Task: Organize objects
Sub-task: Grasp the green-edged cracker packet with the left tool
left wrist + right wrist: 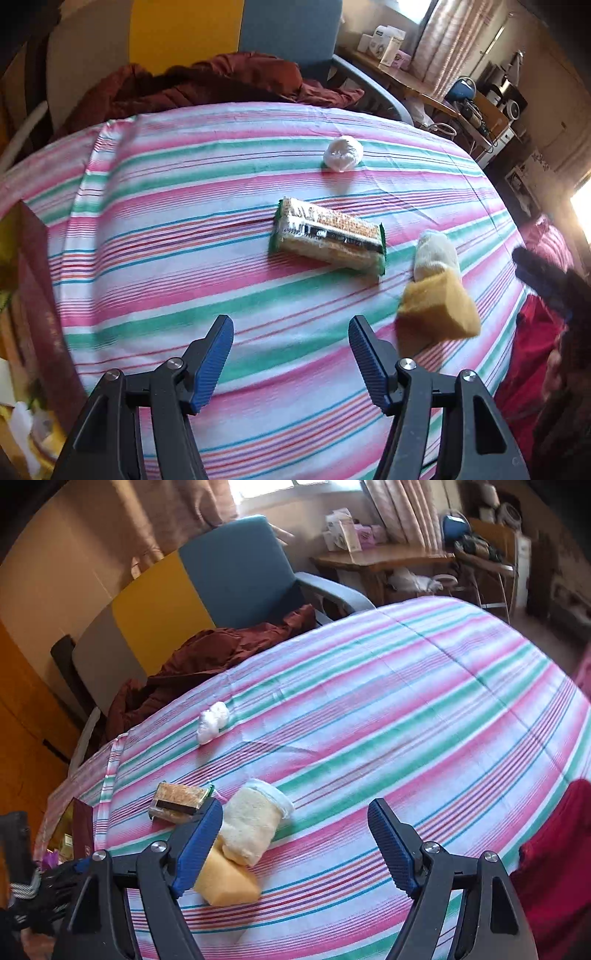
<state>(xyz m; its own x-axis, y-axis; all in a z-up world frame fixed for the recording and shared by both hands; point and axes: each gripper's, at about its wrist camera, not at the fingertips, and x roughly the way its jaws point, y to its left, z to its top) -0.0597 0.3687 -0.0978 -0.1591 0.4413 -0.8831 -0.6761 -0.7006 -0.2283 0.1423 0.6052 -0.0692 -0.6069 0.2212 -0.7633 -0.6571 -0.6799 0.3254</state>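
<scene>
A wafer packet [328, 235] in clear and green wrap lies on the striped tablecloth [184, 229]. Behind it sits a white crumpled plastic ball [342, 153]. To its right a cream rolled cloth [436, 254] leans on a yellow sponge [437, 310]. My left gripper [291, 334] is open and empty, hovering in front of the packet. In the right wrist view the packet [180, 801], the rolled cloth [253, 821], the sponge [226, 880] and the white ball [212, 718] lie left of centre. My right gripper [295, 823] is open and empty, its left finger beside the sponge.
A blue armchair [240, 572] with a dark red cloth [207, 653] stands behind the table. A wooden desk [380, 563] with boxes stands at the back right. Red fabric [554, 849] lies at the table's right edge. A dark red box [33, 295] stands at the left edge.
</scene>
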